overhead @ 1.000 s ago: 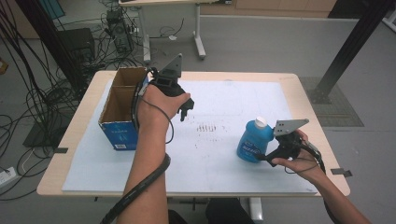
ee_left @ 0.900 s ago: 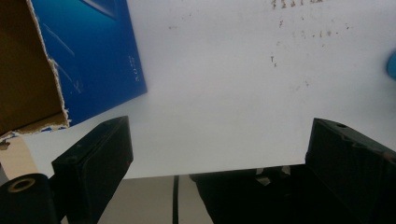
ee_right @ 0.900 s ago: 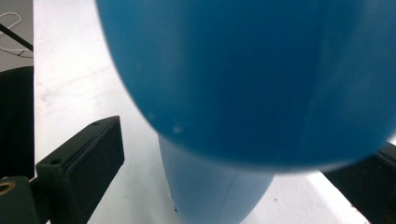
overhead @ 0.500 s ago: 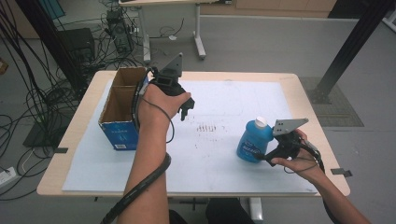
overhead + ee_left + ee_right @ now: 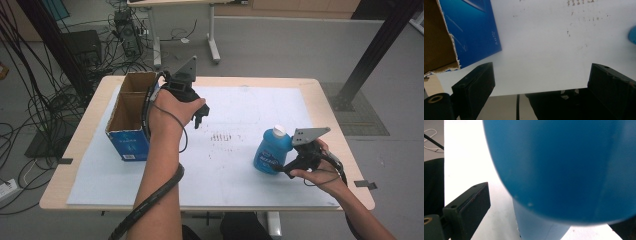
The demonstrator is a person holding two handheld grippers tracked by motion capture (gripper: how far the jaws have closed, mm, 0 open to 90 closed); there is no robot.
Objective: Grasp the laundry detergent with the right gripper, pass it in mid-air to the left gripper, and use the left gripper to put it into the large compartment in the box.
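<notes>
blue bottle (image 5: 271, 152) label | print unreadable; box (image 5: 128, 141) print | unreadable

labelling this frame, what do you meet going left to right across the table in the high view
cardboard box → left hand-held gripper → blue bottle → right hand-held gripper

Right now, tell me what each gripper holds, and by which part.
The left gripper is open and holds nothing. The right gripper has its jaws around the lower body of the blue bottle, but a closed grip cannot be told.
</notes>
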